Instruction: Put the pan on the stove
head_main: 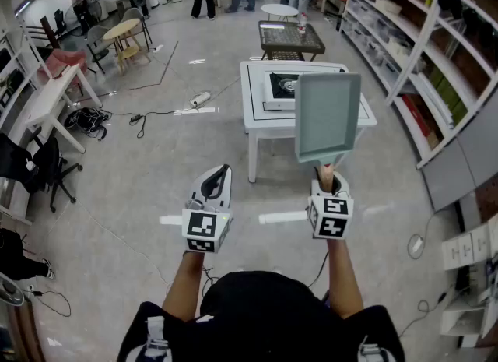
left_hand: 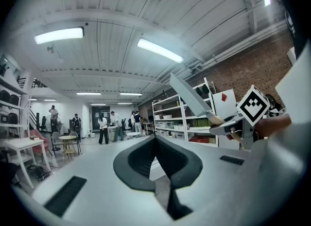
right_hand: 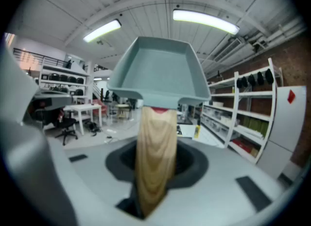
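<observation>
Left gripper (head_main: 222, 170): jaws together, nothing between, held in air over floor, short of low white square table (head_main: 261, 121). On table: black portable gas stove (head_main: 282, 84), burner bare. Right gripper (head_main: 327, 172): jaws clamped on light wooden handle (right_hand: 155, 162) of pale grey-green square metal pan (head_main: 327, 115). Pan held up in air, well short of stove, partly covering table's right side in head view.

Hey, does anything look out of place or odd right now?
Only the square grey-green pan: the right gripper holds it in the air by its wooden handle, short of the stove on the white table. Nothing spilled or damaged.
</observation>
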A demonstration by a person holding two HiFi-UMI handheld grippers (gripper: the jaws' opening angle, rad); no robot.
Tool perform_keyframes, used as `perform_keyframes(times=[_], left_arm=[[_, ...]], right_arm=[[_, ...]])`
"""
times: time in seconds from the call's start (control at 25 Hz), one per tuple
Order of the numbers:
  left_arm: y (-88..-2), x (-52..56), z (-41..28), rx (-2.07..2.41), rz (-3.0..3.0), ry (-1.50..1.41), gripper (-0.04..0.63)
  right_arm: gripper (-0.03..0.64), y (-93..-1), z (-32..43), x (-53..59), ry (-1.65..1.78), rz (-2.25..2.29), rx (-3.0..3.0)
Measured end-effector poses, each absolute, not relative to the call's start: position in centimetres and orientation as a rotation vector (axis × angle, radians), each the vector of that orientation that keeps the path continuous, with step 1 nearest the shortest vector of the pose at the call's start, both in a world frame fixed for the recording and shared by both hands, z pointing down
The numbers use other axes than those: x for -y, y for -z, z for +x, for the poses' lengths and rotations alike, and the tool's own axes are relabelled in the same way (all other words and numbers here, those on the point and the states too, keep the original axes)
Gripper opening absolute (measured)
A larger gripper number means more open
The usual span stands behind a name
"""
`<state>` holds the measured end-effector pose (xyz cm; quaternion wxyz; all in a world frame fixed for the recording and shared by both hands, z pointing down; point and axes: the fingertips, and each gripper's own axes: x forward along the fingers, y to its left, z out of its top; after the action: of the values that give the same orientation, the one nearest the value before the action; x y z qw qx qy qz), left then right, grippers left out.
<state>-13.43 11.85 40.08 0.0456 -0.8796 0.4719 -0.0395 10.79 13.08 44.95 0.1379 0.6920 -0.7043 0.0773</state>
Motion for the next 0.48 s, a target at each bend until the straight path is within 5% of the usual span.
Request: perform_keyframes(times=[0.48], left_arm=[[-40.14, -12.07, -13.01, -1.439, -2.690, 0.131, 0.025]], right_arm=[[0.124, -45.39, 11.06, -13.31, -0.271, 1.989, 2.055]])
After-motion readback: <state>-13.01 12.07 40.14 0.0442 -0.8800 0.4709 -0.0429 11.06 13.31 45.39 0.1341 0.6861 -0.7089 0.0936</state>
